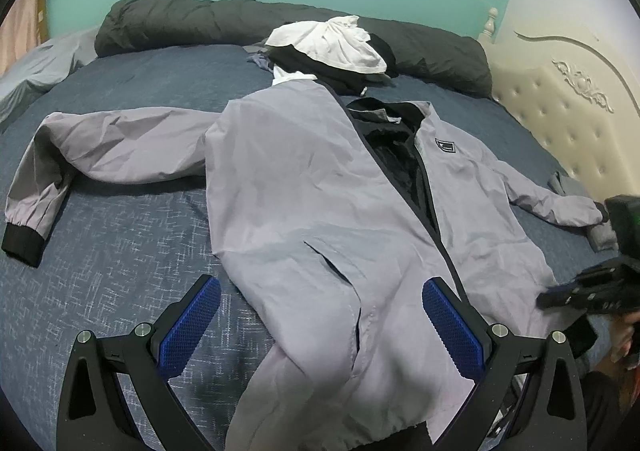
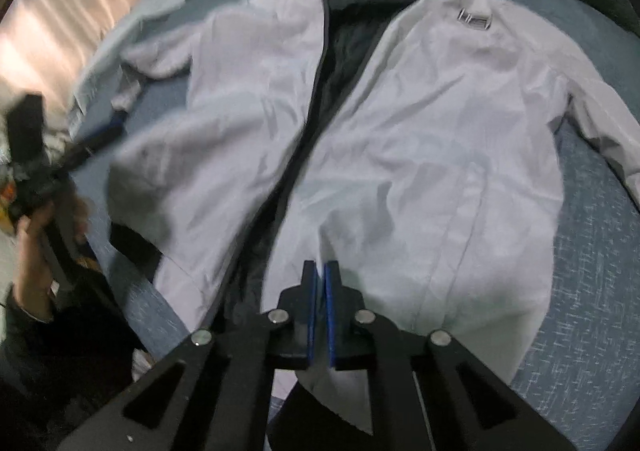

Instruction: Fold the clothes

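I keep the right claw [image 2: 320, 271] closed near the jacket [image 1: 312, 187] hem; the left claw [image 1: 320, 315] hovers open over it.

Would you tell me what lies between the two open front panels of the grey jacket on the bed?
The jacket's dark lining shows in the gap, widest near the collar and narrowing toward the hem. Both wrist views show it, the left more sharply.
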A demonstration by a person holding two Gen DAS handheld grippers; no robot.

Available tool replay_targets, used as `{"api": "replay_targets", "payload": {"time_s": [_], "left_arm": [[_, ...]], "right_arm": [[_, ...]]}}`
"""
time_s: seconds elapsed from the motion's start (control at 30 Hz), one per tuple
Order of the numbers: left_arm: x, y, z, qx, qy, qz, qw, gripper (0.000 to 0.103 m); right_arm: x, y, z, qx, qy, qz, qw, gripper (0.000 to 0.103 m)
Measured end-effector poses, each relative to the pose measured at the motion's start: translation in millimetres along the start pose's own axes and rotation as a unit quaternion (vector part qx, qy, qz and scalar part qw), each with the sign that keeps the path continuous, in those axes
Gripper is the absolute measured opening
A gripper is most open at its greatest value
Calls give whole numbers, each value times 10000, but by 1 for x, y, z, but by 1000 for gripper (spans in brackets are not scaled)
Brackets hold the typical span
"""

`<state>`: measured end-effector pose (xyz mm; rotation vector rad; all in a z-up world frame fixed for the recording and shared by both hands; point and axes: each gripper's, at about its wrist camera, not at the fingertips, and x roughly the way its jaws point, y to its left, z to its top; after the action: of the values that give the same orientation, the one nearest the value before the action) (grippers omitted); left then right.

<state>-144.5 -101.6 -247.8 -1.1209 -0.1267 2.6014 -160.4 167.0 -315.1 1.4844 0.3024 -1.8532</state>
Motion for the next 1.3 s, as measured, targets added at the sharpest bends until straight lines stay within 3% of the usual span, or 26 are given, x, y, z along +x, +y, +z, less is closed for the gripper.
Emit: {"api": "replay_targets", "payload": {"time_s": [0.17, 0.23, 0.3, 0.37, 0.43, 0.57, 0.83, 0.9, 1.0, 1.13, 1.3], "left_arm": [[-3, 9, 1, -51, -15, 68, 10000, 103], [-4, 13, 2, -69, -8, 89, 9999, 103], [-5, 19, 3, -101, -7, 121, 9999, 103], [-7, 25, 5, -152, -18, 159, 9998, 103], [-10, 31, 6, -215, -45, 197, 9996, 103], [-19, 50, 8, -407, -129, 290, 9987, 103], [-23, 79, -1, -626, -99, 403, 9972, 103], [-21, 85, -3, -693, -68, 401, 9968, 103], [-20, 89, -4, -740, -68, 394, 9965, 103], [-22, 92, -4, -738, -61, 397, 9965, 103], [-26, 99, -4, -837, -103, 409, 9956, 103]], "right_arm": [[12, -1, -3, 34, 435, -346, 9984, 8], [2, -1, 0, 98, 292, -441, 9986, 9], [-15, 1, 7, 139, -14, -445, 9989, 17], [-29, 4, 15, 193, -274, -306, 9990, 25], [-32, 10, 23, 256, -345, -19, 9991, 26], [-3, 24, 30, 429, 86, 615, 9971, 33], [41, 33, 28, 623, 431, 777, 9941, 33], [41, 36, 29, 558, 395, 827, 9942, 28], [38, 40, 30, 453, 305, 850, 9949, 7], [20, 43, 36, 276, 86, 765, 9967, 3], [-4, 19, 38, 300, 27, 266, 9992, 3]]}}
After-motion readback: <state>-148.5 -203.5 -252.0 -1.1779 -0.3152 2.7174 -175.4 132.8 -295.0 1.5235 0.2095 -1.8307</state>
